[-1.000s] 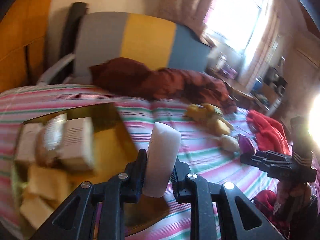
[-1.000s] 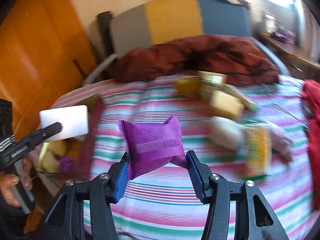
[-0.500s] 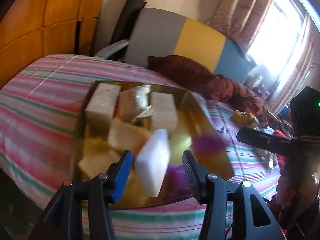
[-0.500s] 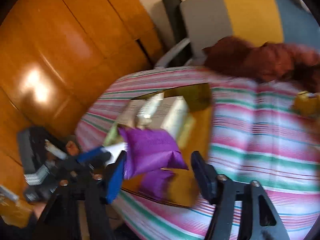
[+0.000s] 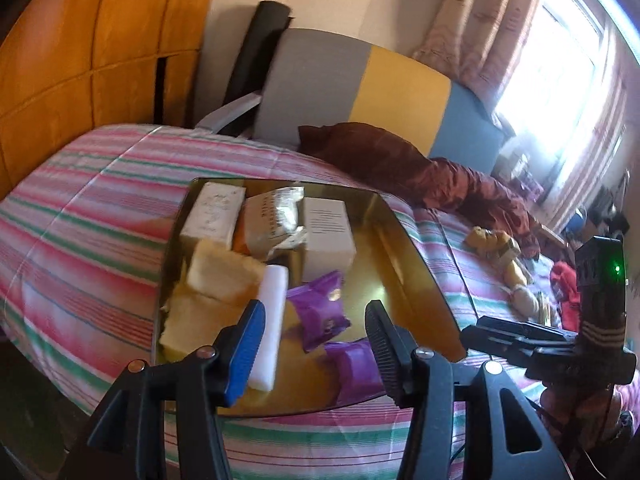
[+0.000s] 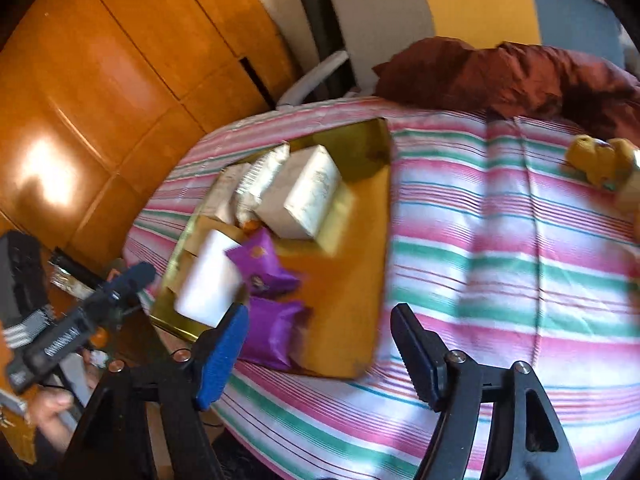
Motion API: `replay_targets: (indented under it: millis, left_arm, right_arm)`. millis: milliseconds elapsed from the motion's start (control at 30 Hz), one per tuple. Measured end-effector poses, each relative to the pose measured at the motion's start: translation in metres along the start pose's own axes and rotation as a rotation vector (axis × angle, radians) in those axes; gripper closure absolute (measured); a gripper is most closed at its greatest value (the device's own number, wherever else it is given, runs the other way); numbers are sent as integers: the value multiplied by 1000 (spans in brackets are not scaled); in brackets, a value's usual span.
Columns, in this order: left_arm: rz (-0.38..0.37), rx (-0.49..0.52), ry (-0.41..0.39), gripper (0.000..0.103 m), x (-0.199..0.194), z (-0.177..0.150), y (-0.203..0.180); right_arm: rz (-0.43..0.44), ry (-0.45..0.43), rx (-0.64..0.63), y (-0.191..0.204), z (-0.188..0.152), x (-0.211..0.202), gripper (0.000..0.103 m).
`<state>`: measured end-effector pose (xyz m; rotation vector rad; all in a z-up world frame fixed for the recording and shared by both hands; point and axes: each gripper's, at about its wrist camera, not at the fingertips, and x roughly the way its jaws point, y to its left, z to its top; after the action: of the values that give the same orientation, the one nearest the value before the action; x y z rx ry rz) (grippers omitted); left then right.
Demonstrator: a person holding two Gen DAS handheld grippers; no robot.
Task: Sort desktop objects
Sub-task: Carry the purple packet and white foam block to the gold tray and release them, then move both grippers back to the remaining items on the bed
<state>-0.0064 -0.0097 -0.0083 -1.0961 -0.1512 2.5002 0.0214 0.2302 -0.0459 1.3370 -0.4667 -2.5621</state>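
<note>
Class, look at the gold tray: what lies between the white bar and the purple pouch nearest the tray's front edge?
In the left wrist view, another purple pouch lies between the white bar and the front purple pouch on the gold tray.

printed lines on white box [image 5: 329,236], foil pack [image 5: 272,222], all illegible

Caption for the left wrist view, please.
Open left tool above the gold tray, where a white block and purple packets lie among boxes.

A gold tray [image 5: 404,236] on striped bedding holds pale boxes [image 5: 328,236], yellow sponges [image 5: 224,272], a white block [image 5: 272,320] on edge, and two purple packets [image 5: 320,312] nearest the front.
</note>
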Motion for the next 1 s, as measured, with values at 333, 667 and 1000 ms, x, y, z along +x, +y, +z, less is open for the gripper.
replay_targets:
  millis: [333, 667, 1000]
  left_arm:
    - [35, 170, 28, 50, 11, 1, -61]
    - [18, 271, 65, 49, 23, -2, -100]
    - [-37, 342, 103, 49, 40, -6, -135]
  right_arm:
    - [-107, -38, 28, -29, -17, -22, 26]
    - [-181, -60, 67, -60, -25, -42, 26]
    - [-270, -78, 173, -112, -34, -69, 25]
